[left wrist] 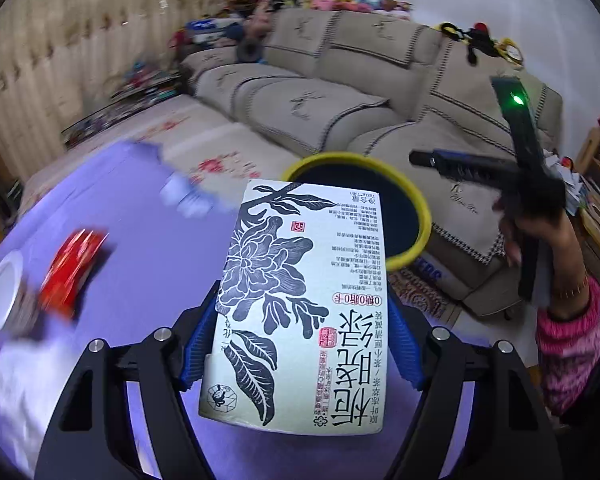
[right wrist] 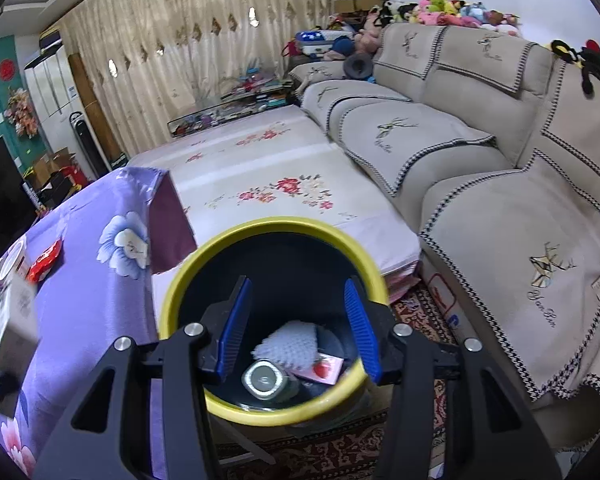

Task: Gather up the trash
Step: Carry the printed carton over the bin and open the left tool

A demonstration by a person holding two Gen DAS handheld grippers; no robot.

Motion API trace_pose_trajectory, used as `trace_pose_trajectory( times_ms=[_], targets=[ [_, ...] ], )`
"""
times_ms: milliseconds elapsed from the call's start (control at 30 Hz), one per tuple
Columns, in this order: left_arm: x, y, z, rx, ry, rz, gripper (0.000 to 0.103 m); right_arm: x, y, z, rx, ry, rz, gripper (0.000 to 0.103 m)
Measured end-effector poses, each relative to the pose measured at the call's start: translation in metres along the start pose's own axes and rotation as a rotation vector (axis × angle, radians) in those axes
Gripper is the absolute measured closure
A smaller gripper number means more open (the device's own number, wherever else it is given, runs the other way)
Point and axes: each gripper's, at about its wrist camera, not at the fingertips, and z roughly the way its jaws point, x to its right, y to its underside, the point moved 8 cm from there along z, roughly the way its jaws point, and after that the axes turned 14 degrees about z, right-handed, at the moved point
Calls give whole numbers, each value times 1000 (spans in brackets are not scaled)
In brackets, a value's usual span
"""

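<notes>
My left gripper point(left wrist: 300, 336) is shut on a white drink carton point(left wrist: 300, 308) printed with black flowers and Chinese text, held above the purple tablecloth, its far end overlapping the yellow-rimmed black bin point(left wrist: 414, 200). My right gripper point(right wrist: 296, 328) is open and empty, right over the bin point(right wrist: 180, 304). Inside the bin lie a white foam net point(right wrist: 290, 344), a jar with a metal lid point(right wrist: 264, 378) and a small strawberry packet point(right wrist: 324, 368). A red wrapper point(left wrist: 74, 270) and a white cup point(left wrist: 2, 292) lie on the table at left; the wrapper also shows in the right wrist view point(right wrist: 44, 262).
The purple flowered tablecloth point(right wrist: 88, 288) covers the table left of the bin. A beige sofa point(right wrist: 480, 160) runs along the right, a floral-covered low table point(right wrist: 268, 176) stands behind the bin. The right hand-held gripper point(left wrist: 512, 168) and a pink-sleeved arm point(left wrist: 568, 344) appear at right.
</notes>
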Motion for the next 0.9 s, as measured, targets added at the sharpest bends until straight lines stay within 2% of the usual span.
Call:
trace_pose_trajectory(
  times_ms=[200, 367, 467, 533, 600, 700, 900],
  targets=[
    [3, -61, 71, -11, 69, 9, 30, 32, -9, -7, 16, 32, 34, 57],
    [10, -91, 131, -49, 113, -7, 30, 55, -11, -4, 4, 56, 61, 57],
    [15, -105, 162, -65, 113, -3, 29, 62, -11, 0, -6, 66, 69, 57],
    [15, -112, 172, -63, 97, -8, 22, 64, -10, 1, -10, 67, 75, 57],
    [13, -117, 166, -34, 75, -21, 14, 63, -9, 1, -12, 64, 75, 57],
    [11, -115, 134, 13, 44, -18, 13, 54, -5, 2, -20, 52, 65, 57],
    [-4, -80, 19, 168, -60, -34, 7, 19, 12, 10, -57, 13, 12, 57]
  ],
)
